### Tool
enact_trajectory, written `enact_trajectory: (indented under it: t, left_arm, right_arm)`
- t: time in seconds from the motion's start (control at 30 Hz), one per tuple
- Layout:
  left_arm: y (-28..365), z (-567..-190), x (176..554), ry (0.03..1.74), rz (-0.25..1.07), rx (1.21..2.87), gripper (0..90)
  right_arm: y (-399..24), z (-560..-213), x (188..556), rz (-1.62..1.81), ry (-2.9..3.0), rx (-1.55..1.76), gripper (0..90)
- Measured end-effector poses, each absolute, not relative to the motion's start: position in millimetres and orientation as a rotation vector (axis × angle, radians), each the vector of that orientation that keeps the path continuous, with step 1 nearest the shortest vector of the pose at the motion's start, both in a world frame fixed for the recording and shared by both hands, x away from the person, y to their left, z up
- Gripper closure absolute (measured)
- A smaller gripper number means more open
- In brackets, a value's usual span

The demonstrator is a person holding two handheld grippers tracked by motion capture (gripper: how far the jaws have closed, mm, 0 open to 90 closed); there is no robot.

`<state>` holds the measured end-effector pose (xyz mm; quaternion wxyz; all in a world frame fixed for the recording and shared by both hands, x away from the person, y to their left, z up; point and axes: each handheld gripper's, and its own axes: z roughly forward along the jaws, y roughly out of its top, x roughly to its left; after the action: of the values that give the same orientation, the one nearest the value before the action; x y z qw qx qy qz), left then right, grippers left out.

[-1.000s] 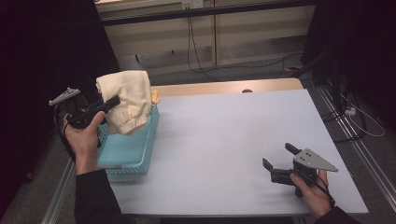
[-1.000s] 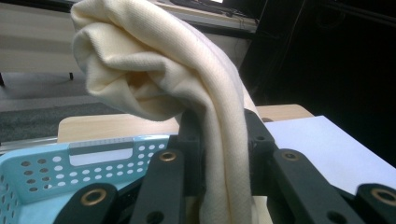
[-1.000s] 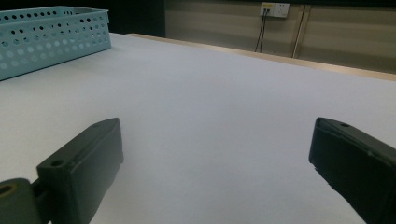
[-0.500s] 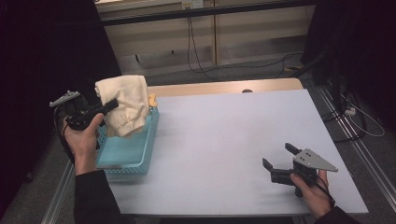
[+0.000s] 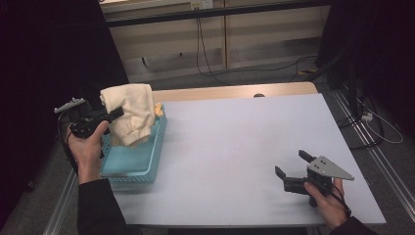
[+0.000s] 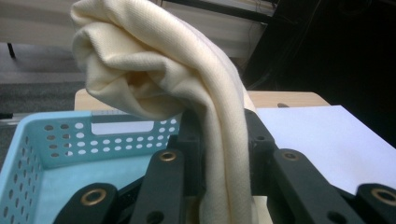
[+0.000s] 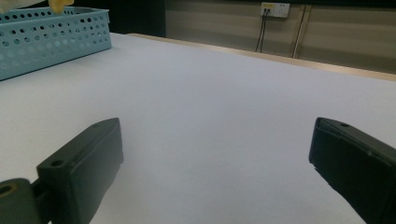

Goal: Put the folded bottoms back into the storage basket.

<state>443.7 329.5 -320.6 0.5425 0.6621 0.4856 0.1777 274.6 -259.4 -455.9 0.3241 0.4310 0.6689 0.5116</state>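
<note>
A cream folded cloth (image 5: 129,111) hangs above the light-blue perforated basket (image 5: 131,166) at the table's left edge. My left gripper (image 5: 115,114) is shut on the cloth, its black jaws pinching the fabric from both sides. In the left gripper view the cloth (image 6: 187,88) drapes over the jaws, with the basket (image 6: 56,154) below it. My right gripper (image 5: 292,171) rests low over the white table (image 5: 235,142) at the front right, jaws spread wide with nothing between them. In the right gripper view the right gripper (image 7: 215,163) frames bare tabletop.
A small yellow item (image 5: 157,108) peeks over the basket's far end. The basket's corner (image 7: 51,37) sits far left in the right gripper view. Behind the table run a wooden edge strip (image 5: 235,91), wall panels and cables (image 5: 205,54). A metal rail (image 5: 372,142) lines the right side.
The left hand has shifted the hanging cloth slightly toward the left over the basket. The right gripper has stayed where it was.
</note>
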Motion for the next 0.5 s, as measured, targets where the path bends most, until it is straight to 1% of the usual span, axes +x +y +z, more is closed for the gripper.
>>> enact_trajectory:
  t: [0.5]
  left_arm:
    - [339,-335,450,1.213,0.393,1.583,73.6]
  right_arm:
    - [-259,-456,275,1.342,1.756,1.132,2.7]
